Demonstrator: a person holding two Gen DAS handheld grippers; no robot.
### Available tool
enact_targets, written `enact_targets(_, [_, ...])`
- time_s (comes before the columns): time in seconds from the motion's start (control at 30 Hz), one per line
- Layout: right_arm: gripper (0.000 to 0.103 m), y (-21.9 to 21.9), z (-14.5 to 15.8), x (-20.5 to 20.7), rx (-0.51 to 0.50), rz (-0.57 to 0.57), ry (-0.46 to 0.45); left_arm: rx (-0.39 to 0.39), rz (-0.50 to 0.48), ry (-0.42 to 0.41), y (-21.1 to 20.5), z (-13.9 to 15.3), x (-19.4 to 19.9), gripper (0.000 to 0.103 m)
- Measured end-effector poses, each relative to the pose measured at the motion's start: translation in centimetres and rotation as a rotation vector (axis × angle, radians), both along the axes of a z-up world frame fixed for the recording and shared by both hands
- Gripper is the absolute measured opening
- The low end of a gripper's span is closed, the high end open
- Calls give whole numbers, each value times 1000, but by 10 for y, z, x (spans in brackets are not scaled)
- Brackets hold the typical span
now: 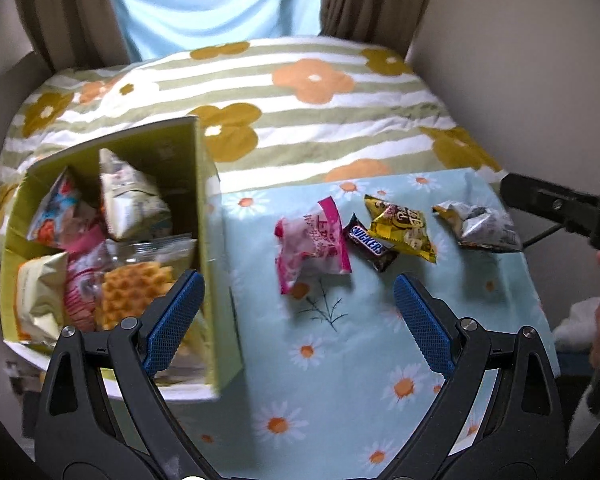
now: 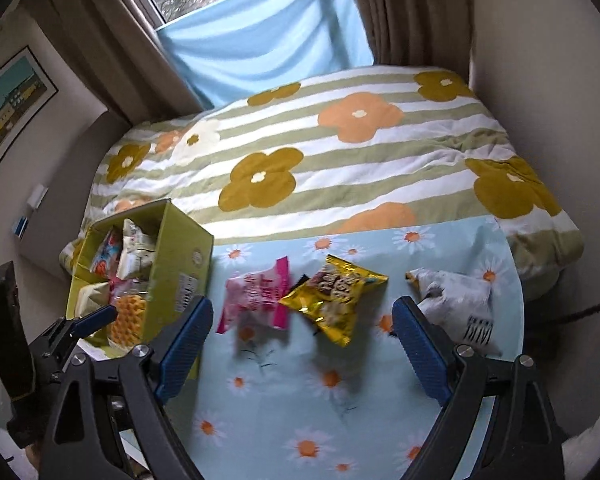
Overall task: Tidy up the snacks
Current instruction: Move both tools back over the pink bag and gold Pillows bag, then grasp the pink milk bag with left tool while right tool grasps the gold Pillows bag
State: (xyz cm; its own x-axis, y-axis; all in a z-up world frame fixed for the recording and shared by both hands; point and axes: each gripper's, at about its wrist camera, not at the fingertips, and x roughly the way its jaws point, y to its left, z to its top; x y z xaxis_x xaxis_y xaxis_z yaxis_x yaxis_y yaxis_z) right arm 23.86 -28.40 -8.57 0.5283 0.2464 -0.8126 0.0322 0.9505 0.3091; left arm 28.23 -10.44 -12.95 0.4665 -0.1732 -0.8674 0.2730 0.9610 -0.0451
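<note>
- Left gripper [image 1: 298, 312] is hanging spread wide and empty over the daisy cloth [image 1: 340, 380]; right gripper [image 2: 302, 340] is likewise gaping, grasping nothing.
- Four loose snacks are lying in a row on the cloth: pink packet [image 1: 314, 246], Snickers bar [image 1: 370, 242], yellow bag [image 1: 402, 226], silver bag [image 1: 478, 226].
- Judging by looks, all are being light, crinkly and slippery; pinching a sealed edge seems safest.
- "SNICKERS" is reading clearly; other print is blurring.
- Green box [image 1: 204, 184], left of the row, is already holding several packs.

Open green cardboard box [image 1: 204, 216] w/ snack bags inside; right of it lie pink packet [image 1: 312, 244], Snickers bar [image 1: 370, 242], yellow bag [image 1: 402, 224], silver-white bag [image 1: 480, 226].
</note>
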Motion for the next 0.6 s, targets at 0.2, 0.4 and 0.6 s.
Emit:
enact_targets(0.2, [89,-25,-30,39,88,70,108,86,33,61,-31,-23,24,95])
enact_targets(0.4, [89,-31,-68,75,182,69,219,175,17,153,-49,-55,51,95])
enact_targets(0.6, [89,-23,-111,101,208,59,331,239,-18,222,-69,-94,72,95])
